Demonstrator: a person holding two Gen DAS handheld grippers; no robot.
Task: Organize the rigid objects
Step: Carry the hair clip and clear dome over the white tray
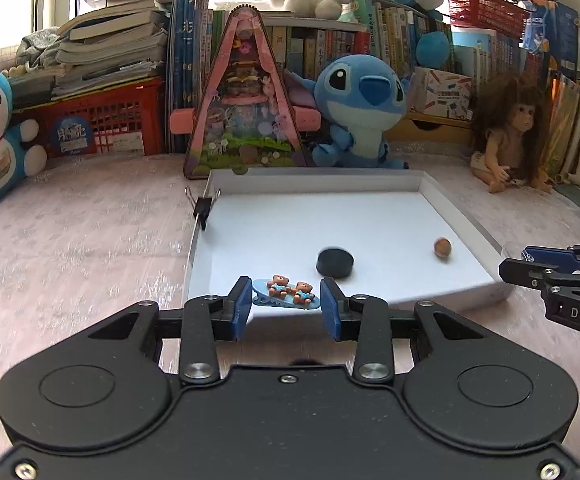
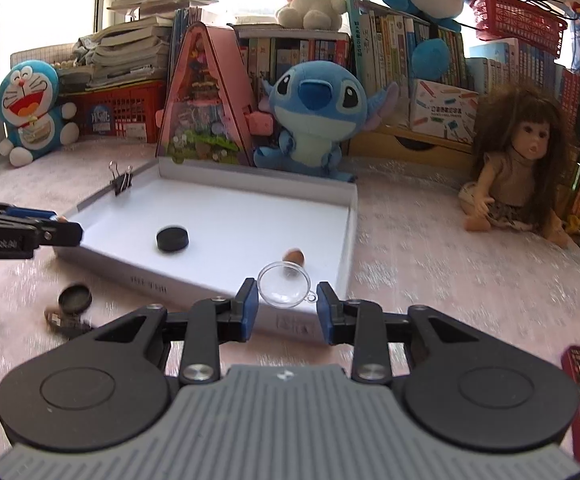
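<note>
Carry-to-box step. Left gripper (image 1: 286,308) clamps blue bear hair clip (image 1: 286,291); right gripper (image 2: 287,307) pinches clear plastic half-sphere (image 2: 284,285). Next: clear rim of shallow white cardboard box (image 2: 352,220), release both inside.

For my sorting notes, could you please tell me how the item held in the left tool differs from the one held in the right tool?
The left tool holds a hair clip; the right tool holds a clear dome.
1. The hair clip is opaque blue with two small bears on top; the clear dome is transparent and plain.
2. The hair clip is long and toothed; the clear dome is round with a small loop.
Both are gripped at the near edge of the white tray.
</note>
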